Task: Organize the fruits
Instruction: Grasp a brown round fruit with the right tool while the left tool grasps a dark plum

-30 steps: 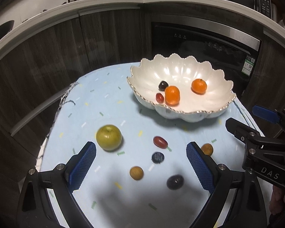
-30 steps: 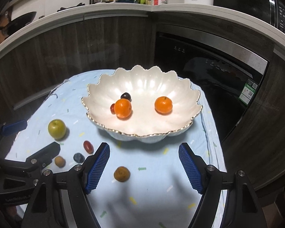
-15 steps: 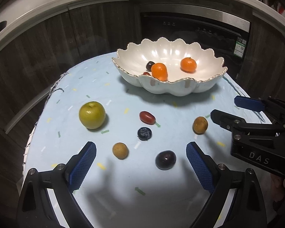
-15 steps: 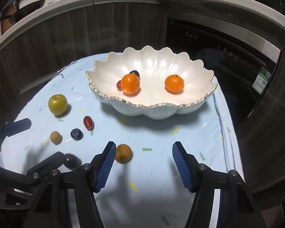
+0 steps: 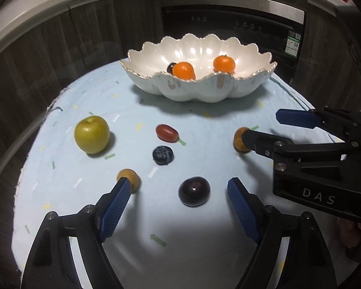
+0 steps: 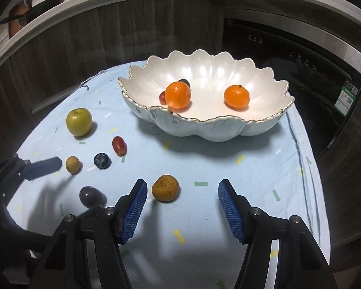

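Now my left tool [image 5: 175, 207] is closing its jaws, with the dark plum [image 5: 194, 192] lying between them but not yet touched by either pad; the small brown fruit [image 5: 130, 179] sits just beyond the tip of its left finger. My right tool [image 6: 182, 202] stands partly open and holds nothing, and the brown round fruit [image 6: 165, 187] lies on the cloth just ahead of the gap, closer to its left finger. Farther out on the light blue table [image 6: 252, 168] are the blueberry [image 5: 163, 154], the red grape [image 5: 167, 133] and, off to the left, the green apple [image 5: 92, 134], all well apart from one another. At the far side stands the white scalloped bowl [image 5: 252, 82], which already has two oranges and a couple of small dark fruits in it. I judge this to be the pick-up step for two more loose fruits, with roughly half the sorting left. Next, each tool needs to settle lower so its pads straddle its fruit squarely, then squeeze gently enough not to bruise or squirt it sideways before carrying it to the bowl.
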`<state>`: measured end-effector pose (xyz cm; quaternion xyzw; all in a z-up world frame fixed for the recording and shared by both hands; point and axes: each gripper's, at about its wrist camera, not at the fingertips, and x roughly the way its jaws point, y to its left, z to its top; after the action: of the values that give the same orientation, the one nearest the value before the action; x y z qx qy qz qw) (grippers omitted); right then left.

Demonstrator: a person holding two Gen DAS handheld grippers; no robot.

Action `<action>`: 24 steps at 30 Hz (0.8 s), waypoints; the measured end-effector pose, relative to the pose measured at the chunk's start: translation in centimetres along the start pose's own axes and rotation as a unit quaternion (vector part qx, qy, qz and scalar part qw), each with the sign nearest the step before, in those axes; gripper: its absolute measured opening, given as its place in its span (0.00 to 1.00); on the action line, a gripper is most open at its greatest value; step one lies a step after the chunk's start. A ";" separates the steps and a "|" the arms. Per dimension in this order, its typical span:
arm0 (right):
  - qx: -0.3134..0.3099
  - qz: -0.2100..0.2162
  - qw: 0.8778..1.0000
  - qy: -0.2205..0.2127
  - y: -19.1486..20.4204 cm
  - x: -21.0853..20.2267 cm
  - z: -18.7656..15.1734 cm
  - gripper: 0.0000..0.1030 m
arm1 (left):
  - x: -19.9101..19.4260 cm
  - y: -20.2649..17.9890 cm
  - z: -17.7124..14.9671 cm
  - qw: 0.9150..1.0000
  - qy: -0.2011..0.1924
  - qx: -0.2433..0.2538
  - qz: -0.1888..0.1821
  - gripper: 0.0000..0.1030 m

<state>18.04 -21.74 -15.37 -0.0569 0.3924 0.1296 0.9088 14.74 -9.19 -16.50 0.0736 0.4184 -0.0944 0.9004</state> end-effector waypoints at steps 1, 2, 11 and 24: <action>0.001 0.000 1.000 0.001 0.0 0.1 0.0 0.61 | 0.1 0.0 -0.1 1.000 0.002 -0.001 -0.003 0.77; 0.001 0.001 1.000 0.001 0.0 0.3 0.0 0.61 | 0.3 0.1 -0.2 1.000 0.004 -0.003 -0.006 0.75; 0.000 0.010 1.000 0.015 0.5 1.6 -0.1 0.53 | 0.9 0.3 -0.5 1.000 0.005 -0.009 -0.015 0.53; -0.008 0.022 0.999 0.026 1.0 2.6 -0.4 0.28 | 0.6 -0.1 -0.5 0.999 -0.004 0.002 -0.033 0.27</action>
<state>19.23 -20.34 -17.55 -0.0586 0.4159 0.1511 0.8948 14.76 -9.22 -17.33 0.0616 0.4169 -0.1249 0.8982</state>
